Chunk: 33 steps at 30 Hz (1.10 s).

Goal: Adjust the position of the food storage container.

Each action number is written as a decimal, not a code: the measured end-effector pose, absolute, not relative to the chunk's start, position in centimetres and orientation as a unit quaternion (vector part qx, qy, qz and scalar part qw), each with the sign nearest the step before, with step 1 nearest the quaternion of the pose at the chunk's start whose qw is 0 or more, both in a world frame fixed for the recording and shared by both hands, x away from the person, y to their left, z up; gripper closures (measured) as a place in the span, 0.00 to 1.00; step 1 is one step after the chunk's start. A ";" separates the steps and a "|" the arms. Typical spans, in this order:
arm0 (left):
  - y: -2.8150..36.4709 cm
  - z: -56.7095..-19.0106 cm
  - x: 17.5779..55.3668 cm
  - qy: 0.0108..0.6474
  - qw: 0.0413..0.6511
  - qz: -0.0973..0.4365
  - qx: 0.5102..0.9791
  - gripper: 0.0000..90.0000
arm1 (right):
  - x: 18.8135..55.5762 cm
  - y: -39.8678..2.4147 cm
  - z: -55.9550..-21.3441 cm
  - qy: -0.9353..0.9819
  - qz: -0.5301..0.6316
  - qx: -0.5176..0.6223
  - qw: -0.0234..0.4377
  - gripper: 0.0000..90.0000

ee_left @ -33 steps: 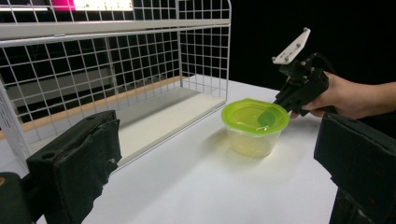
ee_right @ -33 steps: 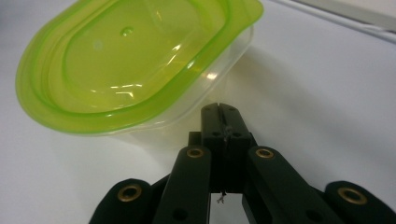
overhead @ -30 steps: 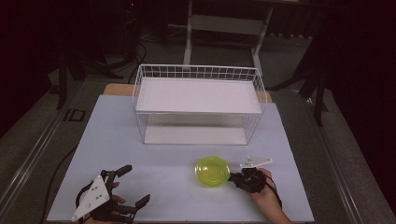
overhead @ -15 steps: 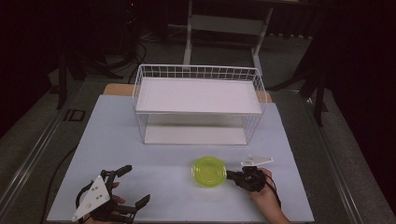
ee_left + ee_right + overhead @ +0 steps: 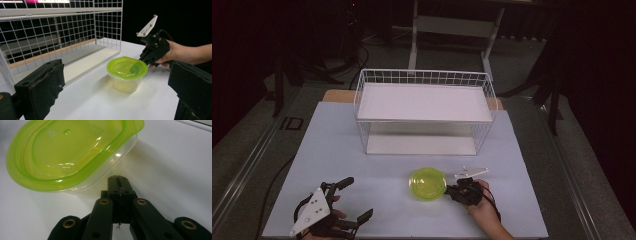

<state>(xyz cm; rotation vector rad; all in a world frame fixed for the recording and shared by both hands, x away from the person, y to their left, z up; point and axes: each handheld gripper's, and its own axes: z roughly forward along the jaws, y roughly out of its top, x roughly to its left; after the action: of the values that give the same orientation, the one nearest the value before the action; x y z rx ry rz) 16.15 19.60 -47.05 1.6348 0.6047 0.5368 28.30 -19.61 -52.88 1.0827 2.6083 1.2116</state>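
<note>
A dim lab or recording studio: a white-topped table (image 5: 337, 145) with a wire rack (image 5: 424, 107), black curtains and equipment stands (image 5: 452, 25) behind.

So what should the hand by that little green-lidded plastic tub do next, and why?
Probably open its jaws. The right gripper sits shut, tips together, right beside the clear plastic tub with the lime-green lid, holding nothing. It would need to spread them before it could grasp the tub's rim, perhaps to carry it toward the white wire shelf rack.
</note>
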 end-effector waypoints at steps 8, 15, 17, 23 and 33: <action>19.6 -47.0 16.1 0.263 0.612 0.234 0.709 0.01 | 28.3 -17.5 -53.0 0.856 0.389 0.339 0.026 1.00; 19.5 -47.0 16.1 0.262 0.610 0.233 0.711 0.01 | 28.5 -16.4 -53.2 0.860 0.389 0.330 0.026 1.00; 19.5 -47.0 16.1 0.262 0.610 0.232 0.711 0.01 | 28.6 -16.2 -53.2 0.861 0.388 0.329 0.027 1.00; 19.6 -47.1 16.1 0.262 0.612 0.230 0.710 0.01 | 28.7 -16.6 -52.9 0.856 0.394 0.333 0.030 1.00; 19.5 -47.0 16.4 0.249 0.627 0.221 0.704 0.01 | 27.1 -19.3 -50.2 0.851 0.411 0.322 0.061 0.93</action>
<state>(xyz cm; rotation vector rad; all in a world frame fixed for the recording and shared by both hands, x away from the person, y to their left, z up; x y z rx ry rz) 16.36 19.51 -47.03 1.6147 0.5707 0.5074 27.13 -19.32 -50.25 0.9729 2.5742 1.2429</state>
